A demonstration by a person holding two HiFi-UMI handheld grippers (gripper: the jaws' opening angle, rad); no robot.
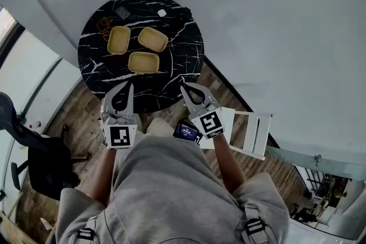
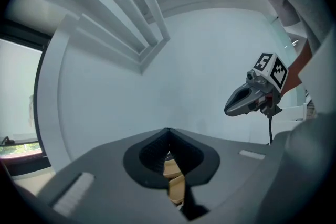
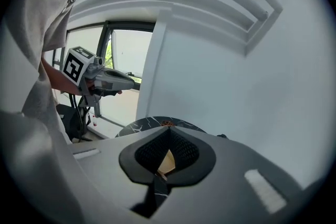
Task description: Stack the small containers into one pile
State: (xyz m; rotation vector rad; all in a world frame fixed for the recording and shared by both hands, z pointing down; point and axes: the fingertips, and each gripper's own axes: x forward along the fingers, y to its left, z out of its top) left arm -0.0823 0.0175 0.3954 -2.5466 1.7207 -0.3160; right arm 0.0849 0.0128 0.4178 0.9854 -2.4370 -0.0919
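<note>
Table: a round black table [image 1: 177, 60] with white veins stands against a curved pale wall.
Task things: 3 shallow tan containers lie on the table, all apart from each other and none stacked.
Far left: the left container [image 1: 119, 39] lies on the table's far half.
Far right: the right container [image 1: 152, 39] is just beside the left one and turned at an angle.
Nearest: the near container [image 1: 143, 62] lies closest to the person, below the gap between the other 2.
Left claw: the left gripper [image 1: 129, 86] has its jaws pressed together with nothing between them. Its tips are over the table's near edge, short of the near container.
Right claw: the right gripper [image 1: 184, 88] also has its jaws pressed together and is empty. Its tips are at the table's near right edge, apart from all 3 containers.
Far edge of table: a small white piece [image 1: 162, 13], a grey tag [image 1: 122, 12] and a brownish ring [image 1: 104, 24].
Floor: a white rack [image 1: 251, 133] stands at the person's right and a black chair [image 1: 40, 157] at the left.
</note>
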